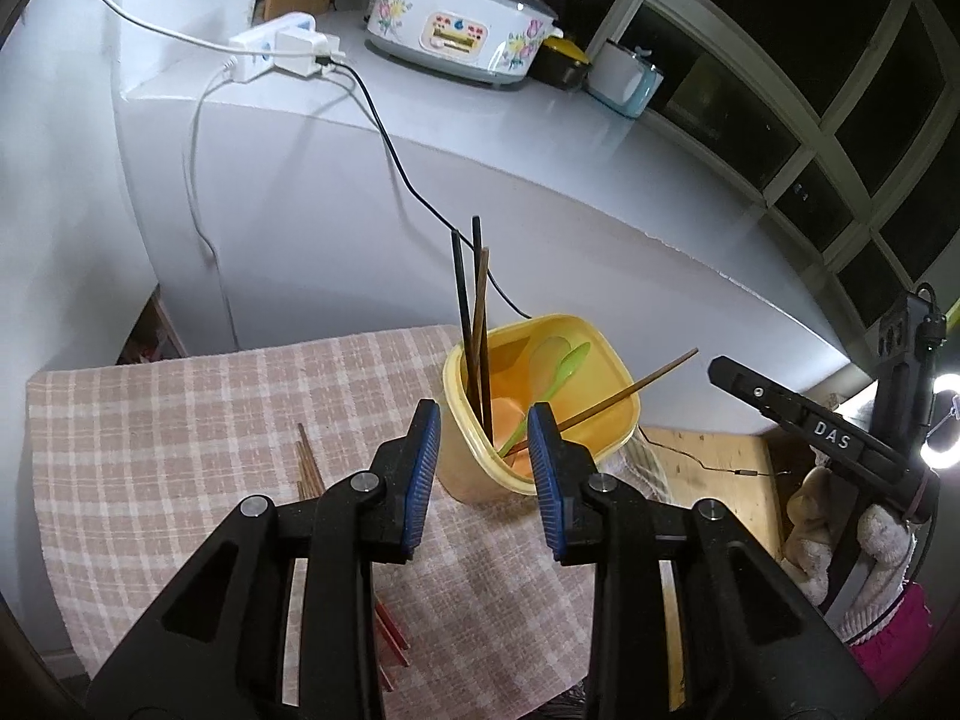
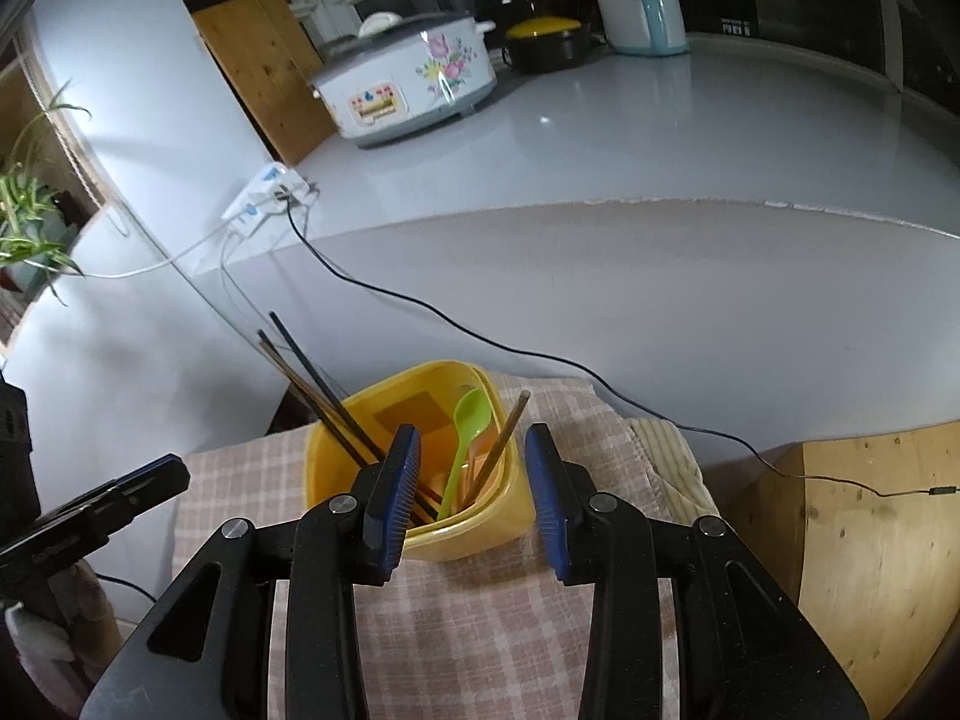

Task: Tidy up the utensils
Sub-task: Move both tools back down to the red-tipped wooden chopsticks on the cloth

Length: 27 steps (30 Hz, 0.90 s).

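The room is dim and bluish, the windows (image 1: 780, 102) black with night. A ring light (image 1: 945, 429) glares at the left view's right edge, and the glossy counter (image 2: 690, 120) shows soft reflections. Fisheye curvature bends every edge; corners go dark.

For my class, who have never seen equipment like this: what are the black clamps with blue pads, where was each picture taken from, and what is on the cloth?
Each black clamp is a hand-held gripper that a person works; no robot arm is involved. A wide-angle camera sits on each gripper and looks along its two fingers. One picture comes from the left gripper, the other from the right gripper. Both stand open with nothing pressed between the blue pads.

On the checked cloth stands a yellow container holding a green spoon and several dark and brown chopsticks. More chopsticks lie loose on the cloth, partly hidden under the left gripper. Behind, on the grey counter, is a flowered cooker.
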Each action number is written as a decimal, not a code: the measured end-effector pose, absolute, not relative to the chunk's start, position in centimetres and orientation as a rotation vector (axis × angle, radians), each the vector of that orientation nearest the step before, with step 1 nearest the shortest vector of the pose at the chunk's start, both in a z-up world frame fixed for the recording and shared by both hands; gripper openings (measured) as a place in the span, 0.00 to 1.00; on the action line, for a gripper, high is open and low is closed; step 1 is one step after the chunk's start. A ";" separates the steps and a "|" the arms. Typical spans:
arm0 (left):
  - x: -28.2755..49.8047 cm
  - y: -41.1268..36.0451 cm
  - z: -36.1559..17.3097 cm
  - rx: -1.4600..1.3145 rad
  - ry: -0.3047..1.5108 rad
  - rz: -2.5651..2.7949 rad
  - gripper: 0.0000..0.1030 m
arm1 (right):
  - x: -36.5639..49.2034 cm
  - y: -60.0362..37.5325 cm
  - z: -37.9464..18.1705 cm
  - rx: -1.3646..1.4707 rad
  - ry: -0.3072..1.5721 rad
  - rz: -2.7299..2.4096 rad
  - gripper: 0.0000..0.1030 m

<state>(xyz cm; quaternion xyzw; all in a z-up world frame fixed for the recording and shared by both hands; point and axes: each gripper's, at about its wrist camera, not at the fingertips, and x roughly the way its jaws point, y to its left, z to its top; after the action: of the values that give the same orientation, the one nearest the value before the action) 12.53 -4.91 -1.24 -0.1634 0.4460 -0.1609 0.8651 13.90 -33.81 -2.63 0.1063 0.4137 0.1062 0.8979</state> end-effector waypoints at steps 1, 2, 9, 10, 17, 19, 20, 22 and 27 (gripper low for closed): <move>12.3 -4.7 -1.1 -0.344 0.930 -0.334 0.29 | 13.7 -33.8 -2.4 0.223 0.848 0.222 0.33; 12.1 -4.5 -1.0 -0.346 0.926 -0.330 0.29 | 13.4 -33.8 -2.1 0.227 0.838 0.227 0.34; 10.5 -2.2 -1.4 -0.358 0.928 -0.284 0.29 | 11.3 -32.0 -1.2 0.195 0.811 0.289 0.33; 10.2 -1.5 -1.8 -0.362 0.933 -0.269 0.29 | 11.0 -31.6 -1.3 0.188 0.811 0.303 0.33; 8.5 3.1 -4.9 -0.427 1.000 -0.168 0.29 | 9.3 -28.0 -2.8 0.129 0.846 0.432 0.33; 8.0 4.3 -6.3 -0.440 1.030 -0.142 0.29 | 8.9 -26.8 -3.6 0.105 0.867 0.475 0.33; 7.9 4.6 -7.0 -0.442 1.043 -0.133 0.29 | 8.6 -26.0 -4.0 0.089 0.879 0.496 0.33; 7.5 4.9 -8.5 -0.441 1.078 -0.124 0.29 | 8.2 -24.9 -5.0 0.064 0.907 0.533 0.33; 6.7 4.0 -12.5 -0.462 1.172 -0.137 0.29 | 7.9 -22.5 -8.9 0.033 1.024 0.587 0.33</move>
<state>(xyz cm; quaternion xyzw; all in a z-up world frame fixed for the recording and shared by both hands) 6.75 4.03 -12.48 -0.2158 0.5475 -0.0640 0.8060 7.94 -22.46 -8.93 0.0155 0.4828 0.2769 0.8307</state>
